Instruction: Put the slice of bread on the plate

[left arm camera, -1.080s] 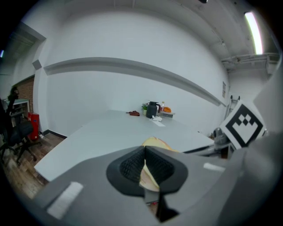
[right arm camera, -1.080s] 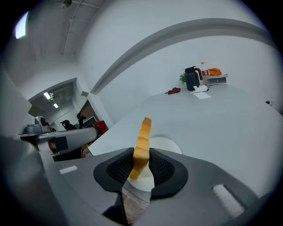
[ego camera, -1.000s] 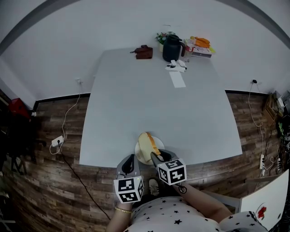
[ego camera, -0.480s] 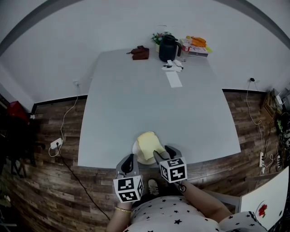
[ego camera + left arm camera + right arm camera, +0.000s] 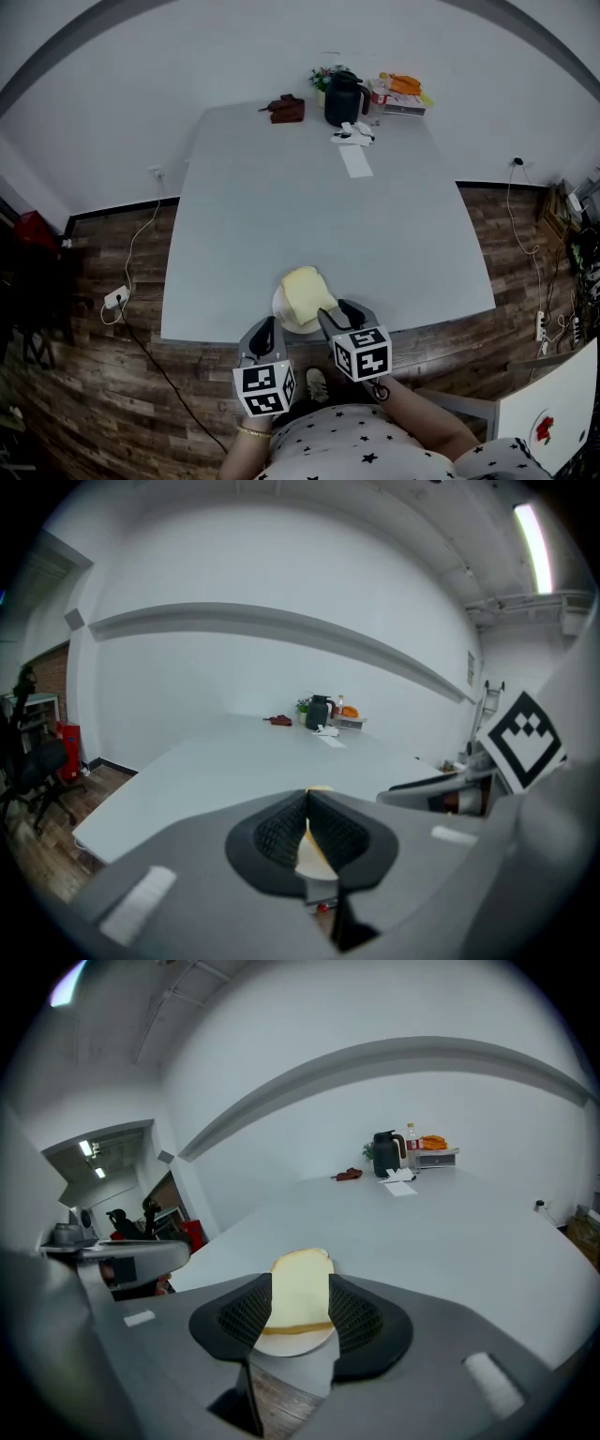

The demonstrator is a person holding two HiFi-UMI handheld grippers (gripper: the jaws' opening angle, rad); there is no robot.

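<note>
Pale yellow slice of bread (image 5: 304, 292) lies flat on the plate (image 5: 278, 310) at the bench (image 5: 281, 206) near edge; placement looks done. My right gripper (image 5: 300, 1321), jaws wide but closing, grips nothing; the slice sits just beyond. Left gripper (image 5: 307, 832) closed, empty. Only withdrawal remains, I judge.

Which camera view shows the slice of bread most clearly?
The right gripper view: the slice of bread lies on the plate at the picture's centre, large, with its crust edge clear. The head view shows it from above, but small. The left gripper view shows only a thin sliver of it.
</note>
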